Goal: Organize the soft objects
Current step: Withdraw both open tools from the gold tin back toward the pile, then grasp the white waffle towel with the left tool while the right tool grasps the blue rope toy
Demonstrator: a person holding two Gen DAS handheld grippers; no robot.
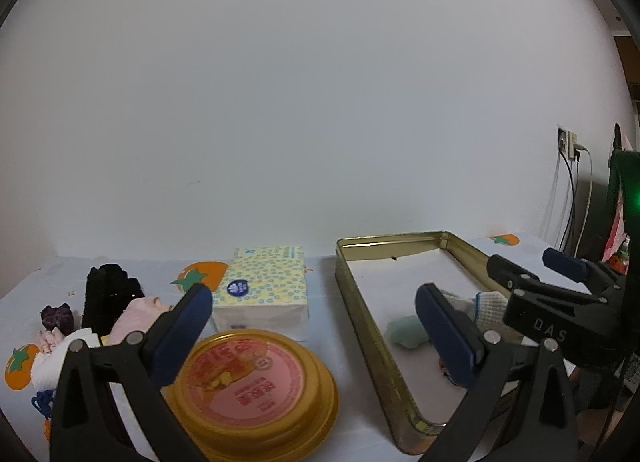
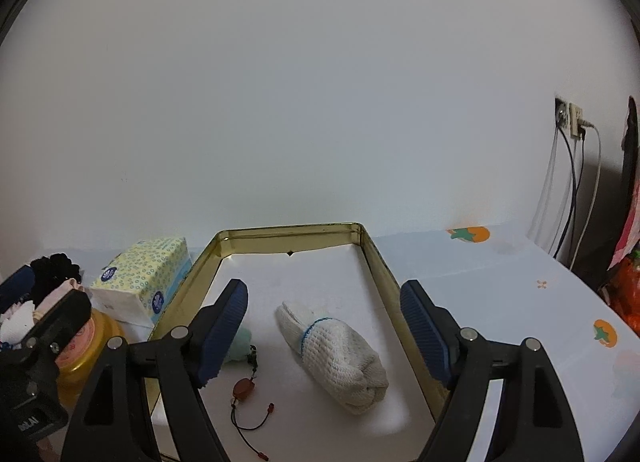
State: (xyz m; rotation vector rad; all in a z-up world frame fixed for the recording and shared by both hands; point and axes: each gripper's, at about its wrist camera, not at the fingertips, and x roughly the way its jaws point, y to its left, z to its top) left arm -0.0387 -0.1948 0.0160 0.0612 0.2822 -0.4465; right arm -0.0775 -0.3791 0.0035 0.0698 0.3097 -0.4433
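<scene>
A gold tin tray (image 2: 376, 262) (image 1: 360, 302) lies on the table and holds a rolled white knit glove (image 2: 336, 350) (image 1: 490, 304), a pale green soft piece (image 2: 240, 346) (image 1: 406, 332) and a small red charm on a cord (image 2: 242, 388). My right gripper (image 2: 324, 326) hangs open over the tray with nothing between its fingers. My left gripper (image 1: 314, 326) is open too, above a round gold tin (image 1: 256, 386) with a pink lid. A pile of soft things sits at the left: a black knit piece (image 1: 106, 294), a pink cloth (image 1: 136, 316), a dark purple scrunchie (image 1: 58, 318).
A yellow patterned tissue pack (image 1: 264, 290) (image 2: 146, 282) stands between the pile and the tray. The tablecloth (image 2: 520, 302) has orange fruit prints. A wall socket with cables (image 2: 570, 122) is at the right, beside dark and red objects at the edge.
</scene>
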